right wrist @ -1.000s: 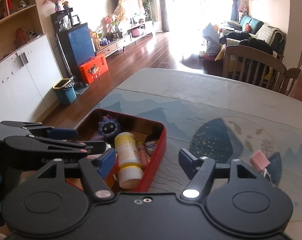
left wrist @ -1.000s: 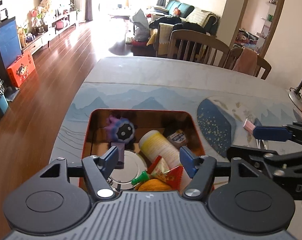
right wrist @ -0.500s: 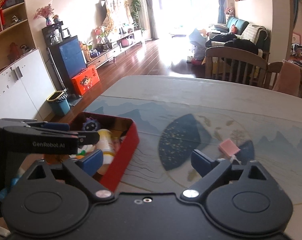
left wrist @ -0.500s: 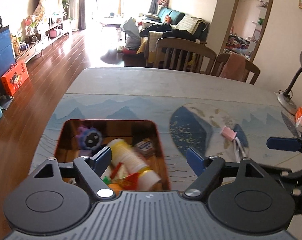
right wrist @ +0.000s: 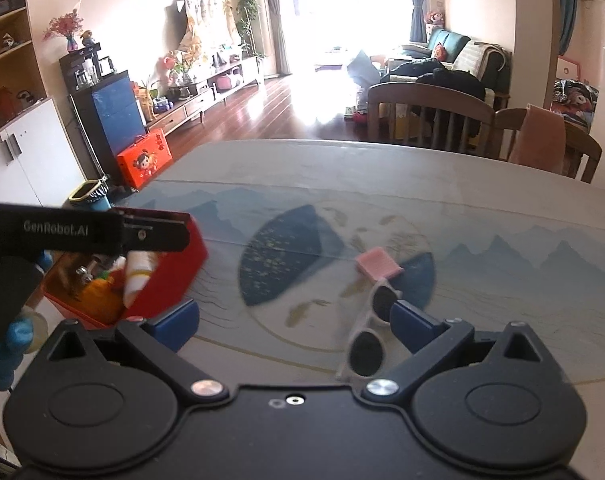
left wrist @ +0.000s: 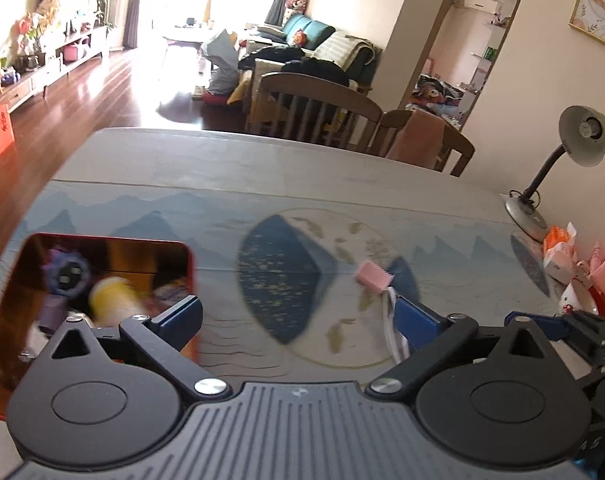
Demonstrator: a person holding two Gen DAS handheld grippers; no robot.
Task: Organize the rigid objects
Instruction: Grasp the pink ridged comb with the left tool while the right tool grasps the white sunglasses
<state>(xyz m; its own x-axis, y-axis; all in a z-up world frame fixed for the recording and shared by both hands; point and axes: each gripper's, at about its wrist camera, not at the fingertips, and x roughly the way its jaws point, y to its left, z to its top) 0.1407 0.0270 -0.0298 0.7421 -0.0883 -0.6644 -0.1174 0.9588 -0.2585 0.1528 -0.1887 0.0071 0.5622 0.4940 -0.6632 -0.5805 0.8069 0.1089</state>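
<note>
A red box at the table's left holds a yellow-capped bottle, a purple round toy and other items; it also shows in the right wrist view. A pink comb-like block lies mid-table, seen too in the right wrist view. White sunglasses lie just in front of it, by my right gripper's right finger. My left gripper is open and empty above the table, right of the box. My right gripper is open and empty.
A desk lamp and several packets stand at the table's right edge. Wooden chairs line the far side. The other gripper's arm crosses over the box in the right wrist view.
Both grippers have swung to the right, away from the box and toward the pink block. The sunglasses have come into the right wrist view. Both stay open.
</note>
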